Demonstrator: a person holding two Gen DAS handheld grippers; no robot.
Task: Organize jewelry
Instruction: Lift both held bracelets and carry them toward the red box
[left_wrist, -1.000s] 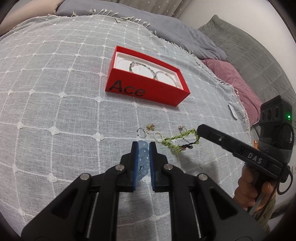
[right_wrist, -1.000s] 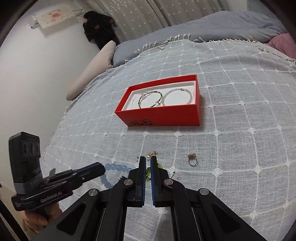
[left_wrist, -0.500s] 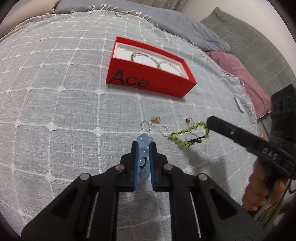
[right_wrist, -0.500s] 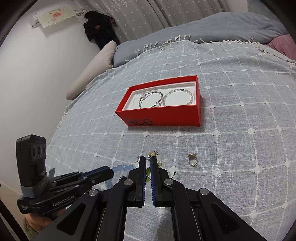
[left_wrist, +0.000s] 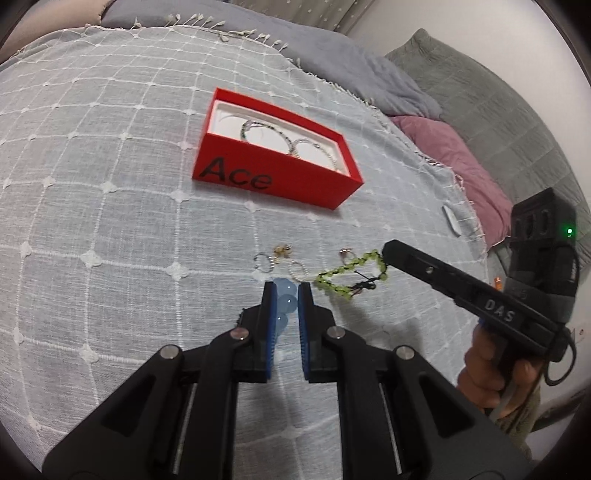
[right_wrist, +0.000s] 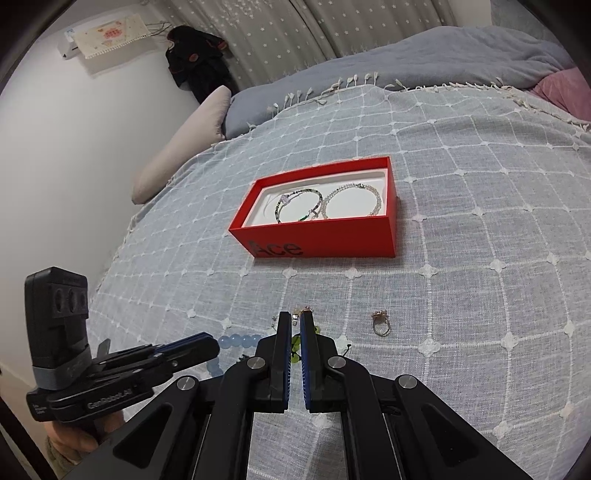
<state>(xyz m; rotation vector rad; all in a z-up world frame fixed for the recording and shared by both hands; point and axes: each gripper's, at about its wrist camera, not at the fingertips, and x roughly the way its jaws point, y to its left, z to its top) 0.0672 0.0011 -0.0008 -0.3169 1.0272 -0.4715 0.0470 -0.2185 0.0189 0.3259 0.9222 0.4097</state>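
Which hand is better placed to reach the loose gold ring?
Right, probably. In its own view, the gold ring lies just right of the right tongs; the left tongs sit farther left.

Your left tongs (left_wrist: 287, 295) have carried the pale blue bead bracelet (left_wrist: 285, 301) a little way: seen from your right wrist, they now sit higher and nearer the right tongs (right_wrist: 295, 325). Fewer blue beads show between the pads than a second ago. The green bead bracelet (left_wrist: 347, 273) now hangs stretched out from your right tongs.
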